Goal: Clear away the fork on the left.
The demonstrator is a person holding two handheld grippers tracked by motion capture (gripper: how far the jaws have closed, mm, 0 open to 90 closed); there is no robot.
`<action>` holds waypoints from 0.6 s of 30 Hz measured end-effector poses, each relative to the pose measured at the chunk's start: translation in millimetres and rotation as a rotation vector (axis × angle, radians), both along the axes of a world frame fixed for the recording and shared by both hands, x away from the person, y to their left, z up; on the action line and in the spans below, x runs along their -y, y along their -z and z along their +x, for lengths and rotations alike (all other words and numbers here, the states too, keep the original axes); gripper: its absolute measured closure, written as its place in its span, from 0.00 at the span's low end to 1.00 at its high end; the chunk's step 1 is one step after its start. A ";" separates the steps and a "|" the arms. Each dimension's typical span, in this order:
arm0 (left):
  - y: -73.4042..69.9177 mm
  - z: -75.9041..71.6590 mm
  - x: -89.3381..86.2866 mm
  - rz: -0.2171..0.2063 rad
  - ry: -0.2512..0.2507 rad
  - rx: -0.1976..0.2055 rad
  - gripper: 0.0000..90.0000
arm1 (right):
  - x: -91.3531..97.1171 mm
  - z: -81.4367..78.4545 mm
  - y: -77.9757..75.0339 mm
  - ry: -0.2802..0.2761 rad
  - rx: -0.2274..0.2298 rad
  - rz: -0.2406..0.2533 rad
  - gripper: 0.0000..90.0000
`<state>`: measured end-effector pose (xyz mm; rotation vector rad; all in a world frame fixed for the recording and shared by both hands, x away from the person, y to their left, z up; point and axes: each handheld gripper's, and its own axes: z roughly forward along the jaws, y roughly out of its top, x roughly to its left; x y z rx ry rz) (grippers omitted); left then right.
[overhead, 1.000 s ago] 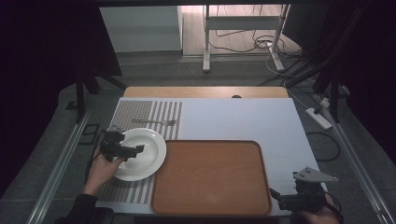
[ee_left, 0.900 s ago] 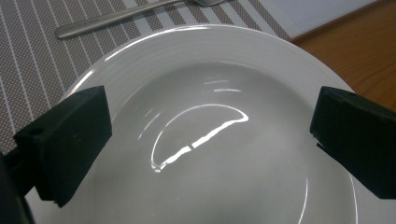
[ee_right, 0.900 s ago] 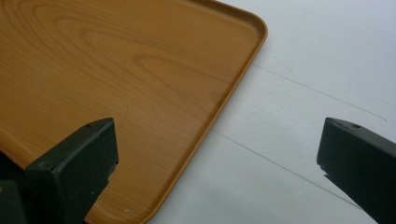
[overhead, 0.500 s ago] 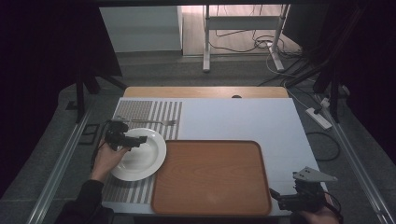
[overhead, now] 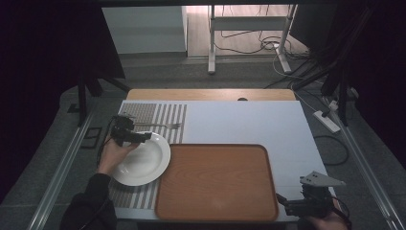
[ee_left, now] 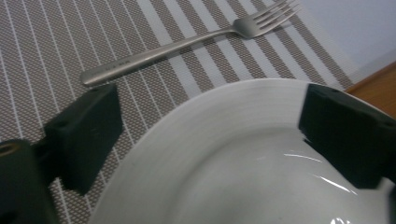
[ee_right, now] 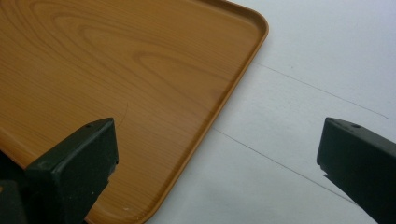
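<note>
A white plate lies on a striped placemat at the table's left. A fork rests just beyond it. My left gripper is at the plate's far-left rim. In the left gripper view, its jaws straddle the plate rim, one over the placemat and one over the plate. They have just been closing, but the pads are clear of the rim. The fork lies ahead. My right gripper stands open at the near right corner of a wooden tray, with nothing between its fingers.
The tray is bare and sits on a white table mat. The table's wooden far edge lies beyond. Metal rails run along both sides, and cables lie on the floor at the back.
The left gripper has slid away from me along the plate's left rim, from the near-left part to the far-left part near the fork. The right gripper has stayed put.
</note>
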<state>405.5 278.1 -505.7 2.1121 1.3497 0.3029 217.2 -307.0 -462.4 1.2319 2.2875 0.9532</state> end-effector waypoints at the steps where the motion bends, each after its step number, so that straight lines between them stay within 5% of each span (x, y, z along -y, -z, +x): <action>1: -0.1 2.4 -0.3 0.011 -0.001 -0.002 0.21 | 0.0 0.1 0.0 -0.001 -0.001 -0.001 0.00; 12: 0.9 40.6 -6.3 0.036 0.014 -0.073 0.97 | -0.4 0.2 0.2 -0.002 -0.003 -0.004 0.00; 18: 5.0 64.1 -9.4 0.043 -0.004 -0.110 0.99 | -0.4 0.2 0.2 -0.003 -0.004 -0.007 0.00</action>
